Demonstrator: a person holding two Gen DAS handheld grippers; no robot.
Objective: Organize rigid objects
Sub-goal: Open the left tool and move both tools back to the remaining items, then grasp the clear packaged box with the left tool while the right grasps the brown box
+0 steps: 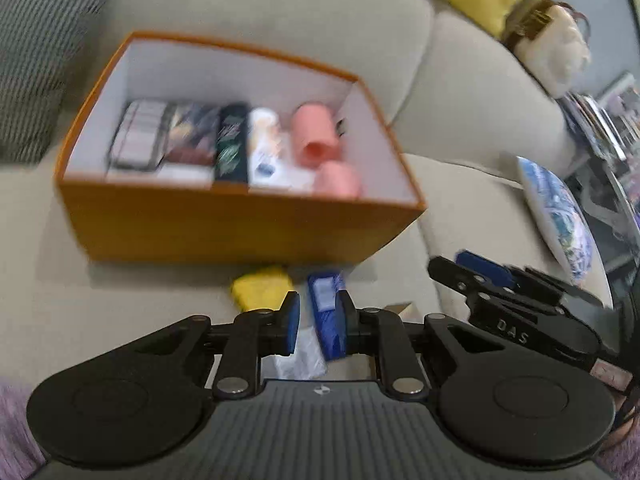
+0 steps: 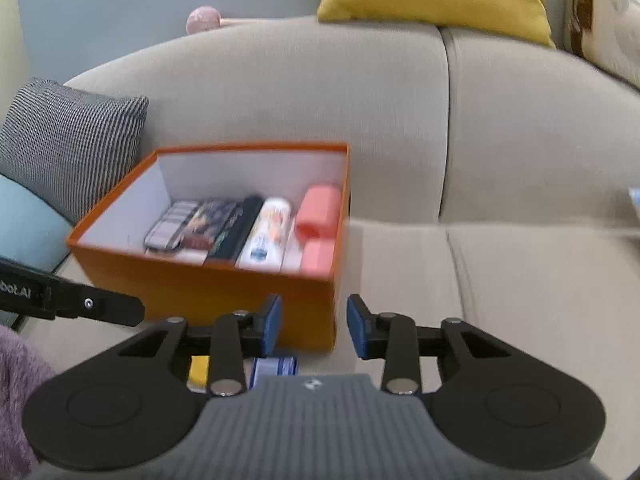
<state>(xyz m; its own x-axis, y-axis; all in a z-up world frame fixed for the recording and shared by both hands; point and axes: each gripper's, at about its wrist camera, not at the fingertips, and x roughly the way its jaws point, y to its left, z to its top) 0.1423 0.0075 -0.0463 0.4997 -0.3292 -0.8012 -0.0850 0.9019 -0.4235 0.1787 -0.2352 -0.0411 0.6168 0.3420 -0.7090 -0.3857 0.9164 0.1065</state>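
Your left gripper (image 1: 316, 316) is clamped on a blue packet (image 1: 326, 312), which your right view mostly hides. The orange box (image 2: 208, 292) sits at twelve o'clock, its contents blurred. Your right gripper (image 2: 314, 326) is open with nothing between its fingers.

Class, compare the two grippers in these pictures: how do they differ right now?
The left gripper has its jaws nearly together, with a blue packet seen between them; the right gripper stands wider open with nothing between its jaws. Both have blue pads and point toward the orange box.
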